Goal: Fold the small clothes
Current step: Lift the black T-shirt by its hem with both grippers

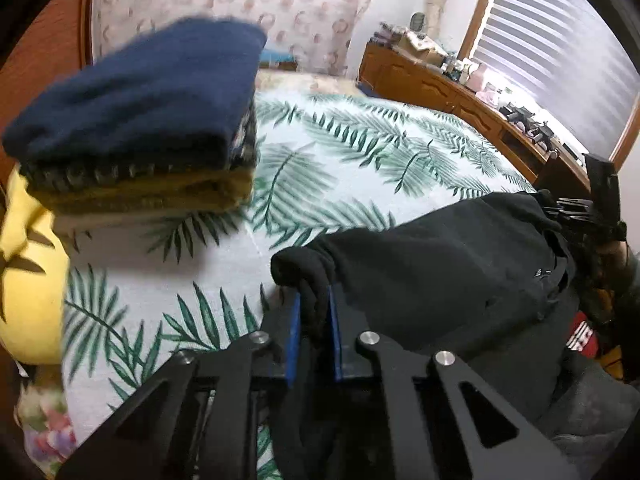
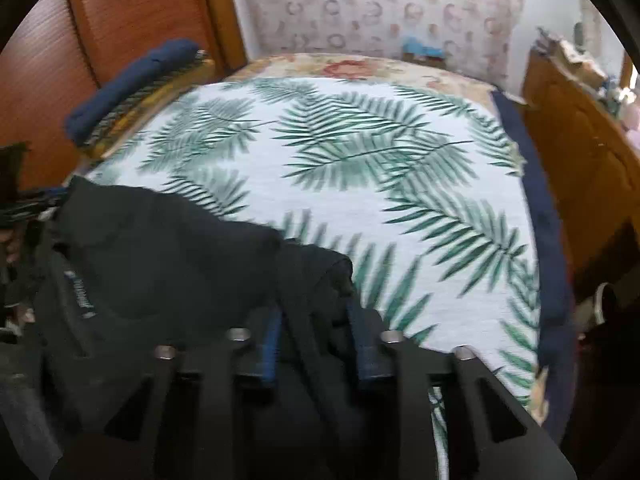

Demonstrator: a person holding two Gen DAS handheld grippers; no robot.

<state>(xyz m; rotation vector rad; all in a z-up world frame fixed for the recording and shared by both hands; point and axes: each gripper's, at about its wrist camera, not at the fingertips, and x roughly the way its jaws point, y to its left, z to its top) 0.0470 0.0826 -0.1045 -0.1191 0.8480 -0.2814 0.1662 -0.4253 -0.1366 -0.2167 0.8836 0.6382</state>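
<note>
The left tool (image 1: 314, 312) and right tool (image 2: 316, 320) each pinch a corner of the black cotton garment (image 1: 432, 276) above the palm-print bed (image 2: 360, 200). Mid-fold, likely (stack nearby); next, lay it flat.

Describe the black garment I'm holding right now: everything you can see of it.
The black garment is a soft, matte, fleece-like piece, bunched and creased. A small pale label or print shows on it in the right wrist view. It is stretched between both grippers: the left gripper pinches a rolled corner between its blue pads, and the right gripper is closed on a thick fold at the other end. It hangs over the near edge of the palm-leaf bedspread; whether it rests on it is unclear.
</note>
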